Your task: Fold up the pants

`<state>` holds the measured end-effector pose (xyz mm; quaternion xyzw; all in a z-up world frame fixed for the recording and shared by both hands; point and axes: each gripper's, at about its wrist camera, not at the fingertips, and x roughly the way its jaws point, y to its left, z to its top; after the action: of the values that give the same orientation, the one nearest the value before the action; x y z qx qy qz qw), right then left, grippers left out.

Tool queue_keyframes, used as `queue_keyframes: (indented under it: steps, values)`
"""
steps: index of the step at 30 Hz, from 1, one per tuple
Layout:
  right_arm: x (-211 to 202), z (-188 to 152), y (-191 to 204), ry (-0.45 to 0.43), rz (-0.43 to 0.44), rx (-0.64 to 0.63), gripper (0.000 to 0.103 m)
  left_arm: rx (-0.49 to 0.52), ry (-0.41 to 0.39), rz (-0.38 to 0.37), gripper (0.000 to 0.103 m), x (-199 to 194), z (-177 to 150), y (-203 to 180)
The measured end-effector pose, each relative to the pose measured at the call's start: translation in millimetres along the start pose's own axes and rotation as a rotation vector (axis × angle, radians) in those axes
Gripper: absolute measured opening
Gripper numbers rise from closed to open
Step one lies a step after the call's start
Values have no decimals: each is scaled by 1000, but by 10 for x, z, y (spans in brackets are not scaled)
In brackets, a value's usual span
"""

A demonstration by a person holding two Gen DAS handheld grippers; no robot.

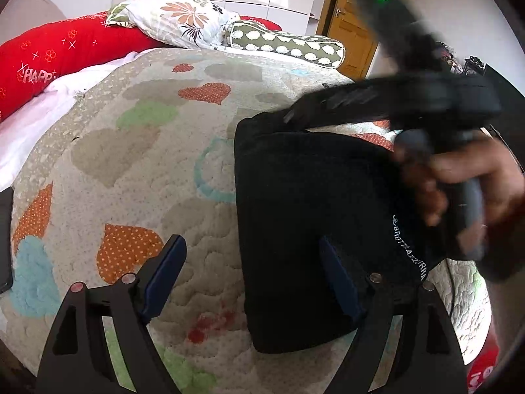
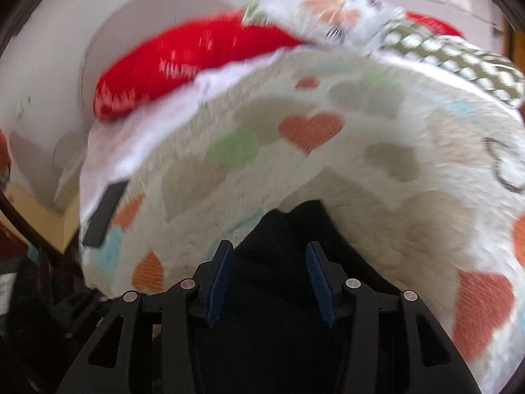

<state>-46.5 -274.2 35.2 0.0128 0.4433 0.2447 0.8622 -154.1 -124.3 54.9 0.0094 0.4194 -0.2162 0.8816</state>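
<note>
Black pants (image 1: 311, 213), folded into a thick rectangle with white lettering on the waistband, lie on a heart-patterned quilt (image 1: 147, 170). My left gripper (image 1: 252, 279) hovers open and wide over their near left edge, one finger above the cloth and the other above the quilt. A hand (image 1: 469, 177) holds my right gripper (image 1: 295, 111), blurred, at the pants' far edge. In the right wrist view the right gripper (image 2: 270, 282) has its blue pads apart, over dark cloth of the pants (image 2: 282, 229), with no visible pinch.
At the head of the bed lie a long red pillow (image 1: 65, 52), a floral pillow (image 1: 183, 19) and a green patterned bolster (image 1: 288, 46). A wooden door (image 1: 354, 32) stands behind. A flat black object (image 2: 105, 210) lies at the quilt's left edge.
</note>
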Motion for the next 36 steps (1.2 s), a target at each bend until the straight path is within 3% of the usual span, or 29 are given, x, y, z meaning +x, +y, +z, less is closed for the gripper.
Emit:
queue_keyframes:
  steps: [1, 2, 9, 14, 17, 18, 20, 23, 25, 26, 29, 34, 36]
  values:
    - [110, -17, -6, 29, -5, -12, 30, -2, 0, -3, 84, 7, 1, 7]
    - [201, -61, -10, 52, -11, -24, 11, -4, 0, -4, 84, 18, 3, 15]
    - [147, 122, 54, -43, -61, -96, 0, -11, -18, 22, 84, 60, 132, 46]
    - [393, 158, -61, -3, -67, -40, 0, -40, 10, 14, 84, 141, 97, 83]
    - [174, 213, -173, -31, -3, 25, 14, -30, 6, 15, 84, 107, 93, 83]
    - [115, 232, -173, -26, -12, 5, 32, -28, 5, 16, 84, 103, 87, 79]
    - [66, 261, -140, -12, -19, -24, 47, -26, 1, 20, 84, 104, 76, 71]
    - [195, 266, -61, 55, 9, -58, 47, -33, 0, 18, 84, 109, 63, 66]
    - [390, 233, -12, 103, -14, -85, 36, -28, 0, 18, 84, 100, 59, 55]
    - [465, 206, 22, 122, -24, -106, 13, -23, 0, 19, 84, 97, 59, 50]
    - [463, 169, 241, 101, -83, -236, 9, -16, 0, 17, 84, 79, 73, 51]
    - [453, 303, 110, 14, -128, -153, 0, -40, 4, 15, 84, 134, 68, 72]
    - [588, 274, 31, 31, -146, -113, 0, -36, 4, 19, 84, 139, 58, 66]
